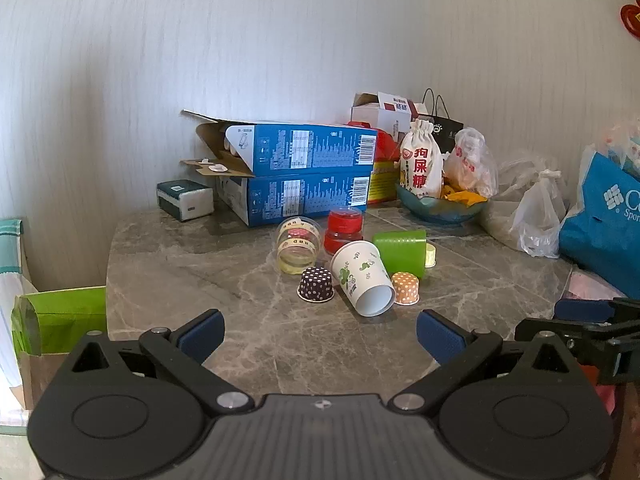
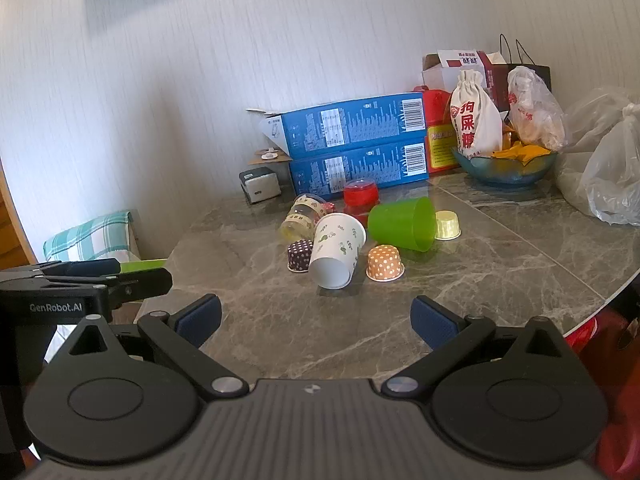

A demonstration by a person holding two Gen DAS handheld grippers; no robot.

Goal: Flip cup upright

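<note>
A white paper cup with green prints lies on its side on the grey marble table, mouth toward me; it also shows in the right wrist view. A green plastic cup lies on its side behind it. Small dotted paper cups, one dark and one orange, sit upside down beside the white cup. My left gripper is open and empty, short of the cups. My right gripper is open and empty, also short of them.
A clear plastic cup with tape rolls lies on its side by red stacked containers. Two blue boxes, a tissue pack, a bowl with bags and plastic bags line the back. A yellow paper cup sits right of the green cup.
</note>
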